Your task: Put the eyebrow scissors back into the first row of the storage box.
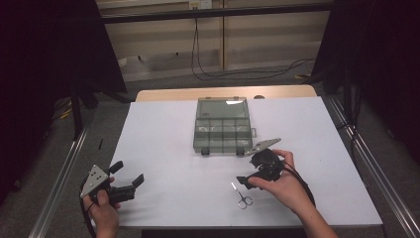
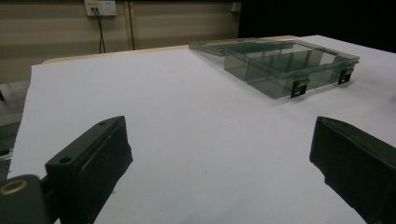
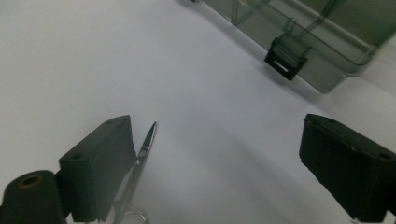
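A small pair of metal scissors [image 1: 241, 194] lies shut on the white sheet near the front edge; in the right gripper view the scissors [image 3: 142, 156] lie beside the left jaw, blades pointing away. My right gripper [image 1: 249, 171] hovers just above and behind them, open and empty [image 3: 215, 163]. A clear grey compartment box [image 1: 222, 128] sits mid-table with its lid laid back. My left gripper [image 1: 128, 173] rests at the front left, open with nothing between its jaws [image 2: 219, 158], pointing toward the box [image 2: 280, 63].
A white sheet [image 1: 168, 144] covers the table; bare wood shows along the far edge [image 1: 198, 93]. The box's black latches [image 3: 286, 58] face the person. Metal rails run along both sides of the table, and cables lie on the floor beyond.
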